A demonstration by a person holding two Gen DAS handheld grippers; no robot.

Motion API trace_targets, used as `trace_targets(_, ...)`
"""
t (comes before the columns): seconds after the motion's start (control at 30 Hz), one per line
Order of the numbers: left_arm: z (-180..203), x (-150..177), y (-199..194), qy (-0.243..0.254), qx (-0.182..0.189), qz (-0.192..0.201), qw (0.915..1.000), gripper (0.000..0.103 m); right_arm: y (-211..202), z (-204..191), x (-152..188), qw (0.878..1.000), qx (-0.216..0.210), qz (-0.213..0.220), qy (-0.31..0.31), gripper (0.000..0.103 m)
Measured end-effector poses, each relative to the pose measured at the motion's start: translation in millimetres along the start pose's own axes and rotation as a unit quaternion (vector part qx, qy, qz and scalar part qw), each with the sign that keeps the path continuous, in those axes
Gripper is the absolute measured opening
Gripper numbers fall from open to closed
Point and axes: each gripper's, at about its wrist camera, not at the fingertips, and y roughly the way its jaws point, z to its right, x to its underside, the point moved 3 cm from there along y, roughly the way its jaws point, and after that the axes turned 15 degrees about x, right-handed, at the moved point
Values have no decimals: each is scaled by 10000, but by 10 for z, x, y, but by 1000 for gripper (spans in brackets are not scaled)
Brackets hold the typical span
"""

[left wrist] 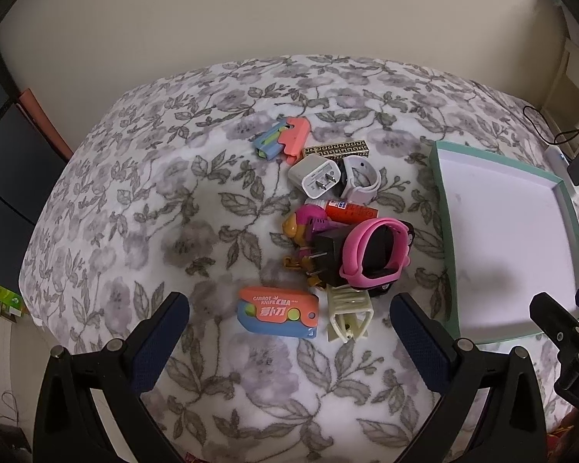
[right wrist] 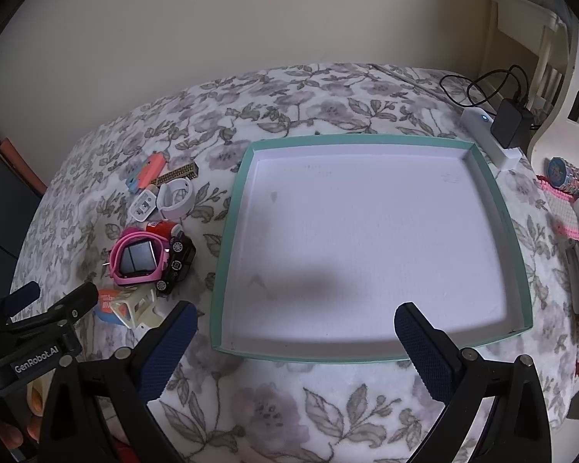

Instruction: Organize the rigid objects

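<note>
"CARROT KNIFE" on the orange toy knife (left wrist: 278, 314); "GenRobot.AI" on the left gripper (right wrist: 54, 301) (right wrist view)

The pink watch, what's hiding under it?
The pink watch sits on a black plug, beside a black toy car. A pink and yellow toy pokes out from underneath. Anything else under there is covered.

Left gripper (left wrist: 289, 320), lower centre of its wrist view: jaws spread wide, empty. Right gripper (right wrist: 295, 328), lower centre of its view: likewise wide apart, empty. Fingertips of a hand (right wrist: 19, 424) visible lower left.
</note>
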Motion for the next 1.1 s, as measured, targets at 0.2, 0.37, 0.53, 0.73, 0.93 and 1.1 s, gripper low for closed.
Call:
trace_targets(0.2, 3, -3, 4, -4, -5, 3, 10000, 103, -10, 9, -4, 10000, 21, 35, 41, 103)
trace_targets(0.37, 6, -2, 2, -7, -4, 3, 10000, 103, -24, 10, -12, 10000, 22, 82, 25, 103)
trace_targets(0.53, 7, 0, 5, -3, -6, 3, 10000, 103, -24, 9, -14, 10000, 24, 83, 23, 103)
trace_targets(0.73, 10, 0, 5, -7, -8, 0, 10000, 103, -15, 25, -6, 9999, 94, 90, 57, 103)
trace_targets(0.93, 12, 0, 5, -6, -11, -2, 10000, 103, -6, 38, -10, 9999, 124, 59, 91, 103)
trace_targets(1.1, 8, 8, 13, -9, -11, -14, 10000, 103, 0, 30, -8, 9999, 127, 47, 67, 103)
